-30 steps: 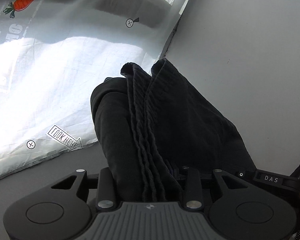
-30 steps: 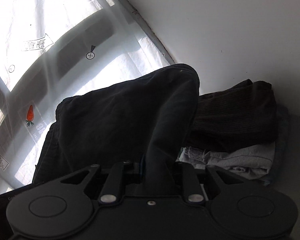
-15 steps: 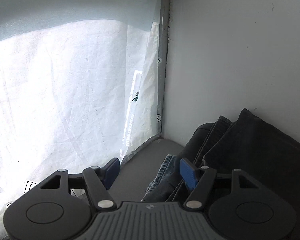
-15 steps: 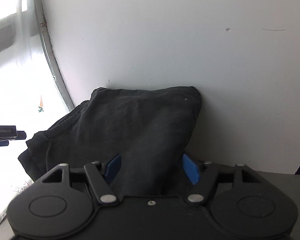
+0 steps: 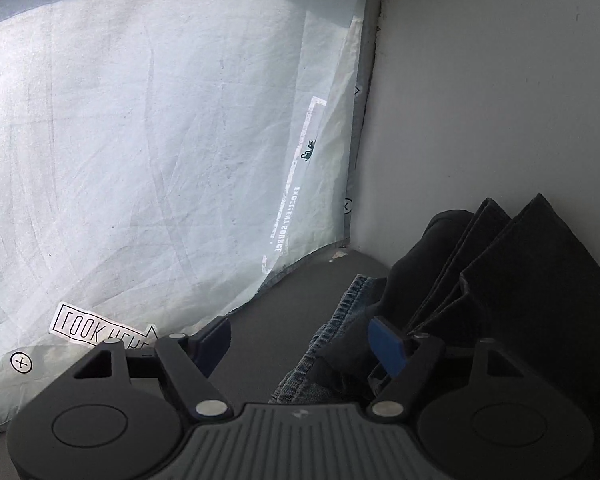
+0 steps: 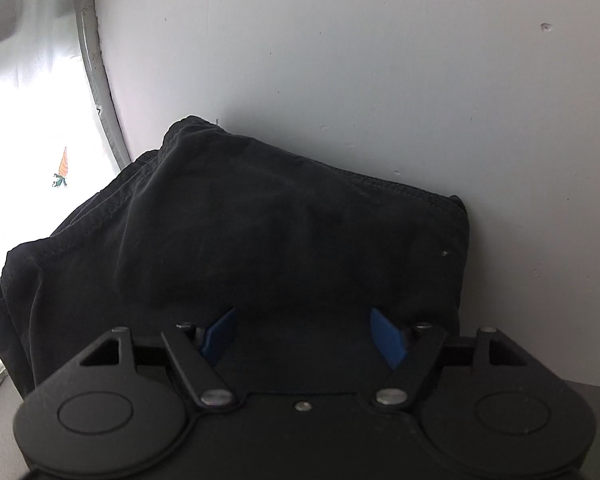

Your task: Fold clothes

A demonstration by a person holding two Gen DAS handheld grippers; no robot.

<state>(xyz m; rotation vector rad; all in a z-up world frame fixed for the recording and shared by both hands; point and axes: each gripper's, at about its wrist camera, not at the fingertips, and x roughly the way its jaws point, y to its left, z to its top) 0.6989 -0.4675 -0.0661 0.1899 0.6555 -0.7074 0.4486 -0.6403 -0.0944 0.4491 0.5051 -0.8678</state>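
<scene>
1. Since a second ago, both grippers have been opened and the dark folded garment (image 6: 260, 248), then pinched in each, has been let go; half a second ago the jaws were already parted, and the right camera has since been drawn slightly back.
2. The left gripper (image 5: 300, 340) is seen released at lower centre, nothing between its blue pads (image 5: 386, 346).
3. The right gripper (image 6: 302, 336) is likewise spread, empty.
4. The garment is set against the white wall (image 6: 340, 80), atop a denim piece (image 5: 332, 332), probably so the stack is kept tidy.
5. A printed white sheet (image 5: 140, 160) fills the left view's upper left.
</scene>
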